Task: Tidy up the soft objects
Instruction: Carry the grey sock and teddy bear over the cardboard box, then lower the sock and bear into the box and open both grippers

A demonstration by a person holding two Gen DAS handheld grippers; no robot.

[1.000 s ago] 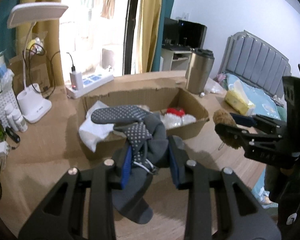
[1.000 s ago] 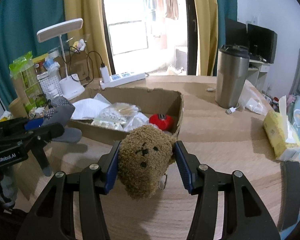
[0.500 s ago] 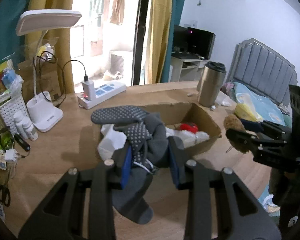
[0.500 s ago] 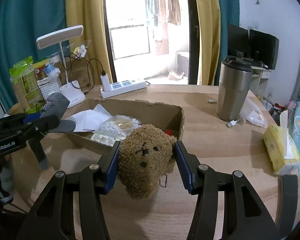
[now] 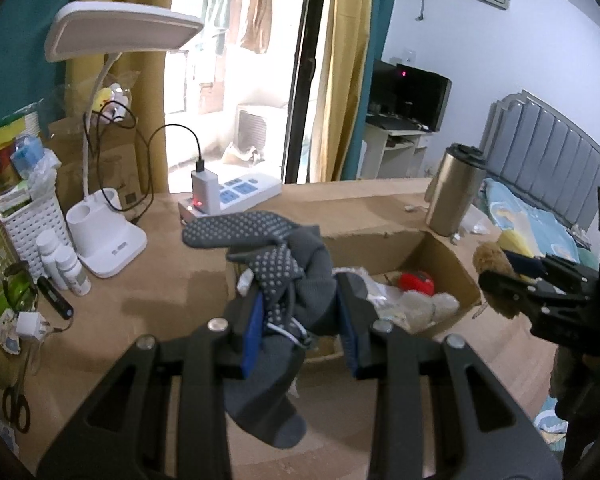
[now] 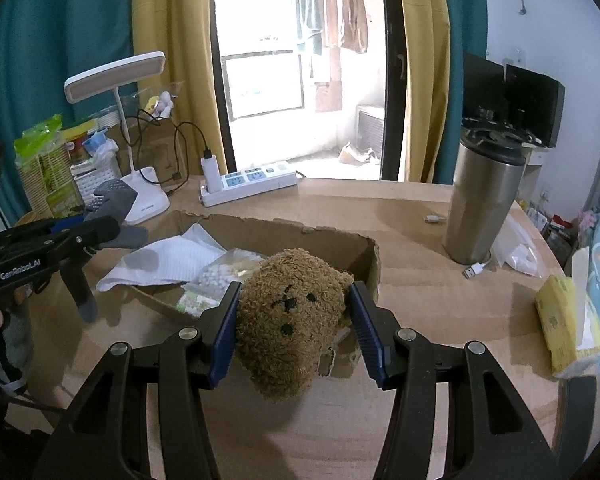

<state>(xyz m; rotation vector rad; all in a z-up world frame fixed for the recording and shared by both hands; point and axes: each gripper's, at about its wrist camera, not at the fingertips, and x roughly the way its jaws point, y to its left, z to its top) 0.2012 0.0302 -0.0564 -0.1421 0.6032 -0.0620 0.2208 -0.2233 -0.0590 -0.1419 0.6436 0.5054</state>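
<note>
My left gripper point(image 5: 300, 324) is shut on a bundle of grey socks with white grip dots point(image 5: 288, 272), held above the wooden table in front of the cardboard box point(image 5: 452, 256). My right gripper point(image 6: 294, 330) is shut on a brown plush bear point(image 6: 290, 316), hanging just before the near wall of the same box point(image 6: 374, 256). In the left wrist view the bear point(image 5: 494, 268) shows at the right, clamped in the other gripper. In the right wrist view the socks point(image 6: 116, 204) show at the left. The box holds a white cloth point(image 6: 168, 260), bagged cotton swabs point(image 6: 224, 268) and a red item point(image 5: 416, 282).
A steel tumbler point(image 6: 484, 204) stands right of the box. A white power strip point(image 6: 248, 182) and desk lamp point(image 5: 108, 236) sit behind it. A yellow tissue pack point(image 6: 568, 320) lies at the table's right edge. Baskets, small bottles point(image 5: 60, 264) and scissors point(image 5: 16, 404) crowd the left side.
Both grippers have drawn back a little from the box, each keeping its hold. The box and the table's back edge look farther off in the left wrist view.
</note>
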